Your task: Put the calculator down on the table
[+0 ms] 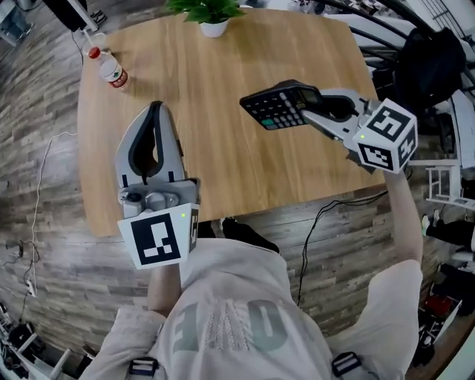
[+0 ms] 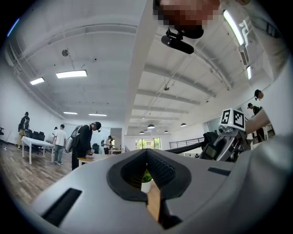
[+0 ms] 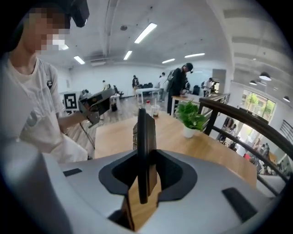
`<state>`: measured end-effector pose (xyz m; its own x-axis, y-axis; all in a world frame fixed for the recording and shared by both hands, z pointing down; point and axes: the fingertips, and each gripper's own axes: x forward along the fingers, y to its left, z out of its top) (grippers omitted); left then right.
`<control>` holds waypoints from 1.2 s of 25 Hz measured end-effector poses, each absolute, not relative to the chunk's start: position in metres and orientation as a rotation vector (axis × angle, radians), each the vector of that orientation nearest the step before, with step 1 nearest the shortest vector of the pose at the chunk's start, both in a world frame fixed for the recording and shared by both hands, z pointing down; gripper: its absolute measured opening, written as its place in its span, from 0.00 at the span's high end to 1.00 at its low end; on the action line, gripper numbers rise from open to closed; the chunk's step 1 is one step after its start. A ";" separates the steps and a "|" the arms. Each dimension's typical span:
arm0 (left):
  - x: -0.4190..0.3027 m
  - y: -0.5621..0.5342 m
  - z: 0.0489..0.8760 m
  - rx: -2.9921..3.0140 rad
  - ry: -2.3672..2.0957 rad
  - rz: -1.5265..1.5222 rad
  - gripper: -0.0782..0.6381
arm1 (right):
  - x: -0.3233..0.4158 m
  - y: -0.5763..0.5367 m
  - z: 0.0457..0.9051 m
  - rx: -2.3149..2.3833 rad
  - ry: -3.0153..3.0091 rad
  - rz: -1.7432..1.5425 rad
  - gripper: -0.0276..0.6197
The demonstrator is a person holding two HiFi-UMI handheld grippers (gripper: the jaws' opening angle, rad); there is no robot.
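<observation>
A black calculator [image 1: 280, 105] hangs above the right half of the wooden table [image 1: 215, 159], keys up and tilted. My right gripper [image 1: 310, 104] is shut on its right end. In the right gripper view the calculator [image 3: 145, 132] stands edge-on between the pads of the right gripper [image 3: 147, 161]. My left gripper [image 1: 156, 107] hovers over the table's left front with its fingertips together and nothing between them. In its own view the left gripper [image 2: 147, 152] points almost level across the room, and the calculator [image 2: 208, 151] shows at the right.
A potted plant [image 1: 213, 18] stands at the table's far edge, and a plastic bottle with a red cap [image 1: 110, 68] lies near the far left corner. A black railing [image 3: 238, 123] runs beside the table. Several people stand at tables across the room [image 2: 84, 139].
</observation>
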<state>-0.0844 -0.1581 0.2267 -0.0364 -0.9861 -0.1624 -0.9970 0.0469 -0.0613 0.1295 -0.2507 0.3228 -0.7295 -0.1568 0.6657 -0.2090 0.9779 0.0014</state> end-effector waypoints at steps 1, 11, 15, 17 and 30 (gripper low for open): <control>-0.086 -0.159 0.231 -2.063 2.165 0.093 0.88 | 0.125 -0.252 0.330 0.186 -2.350 0.074 0.78; -0.085 -0.173 0.293 -2.122 2.267 -0.057 0.88 | 0.103 -0.254 0.428 -0.369 -1.886 0.029 0.78; -0.086 -0.182 0.319 -2.153 2.282 -0.120 0.88 | 0.107 -0.253 0.473 -0.518 -1.729 0.099 0.78; -0.087 -0.186 0.328 -2.154 2.298 -0.135 0.88 | 0.113 -0.248 0.492 -0.596 -1.640 0.141 0.79; -0.083 -0.203 0.353 -2.182 2.352 -0.129 0.88 | 0.116 -0.269 0.550 -0.680 -1.483 0.148 0.79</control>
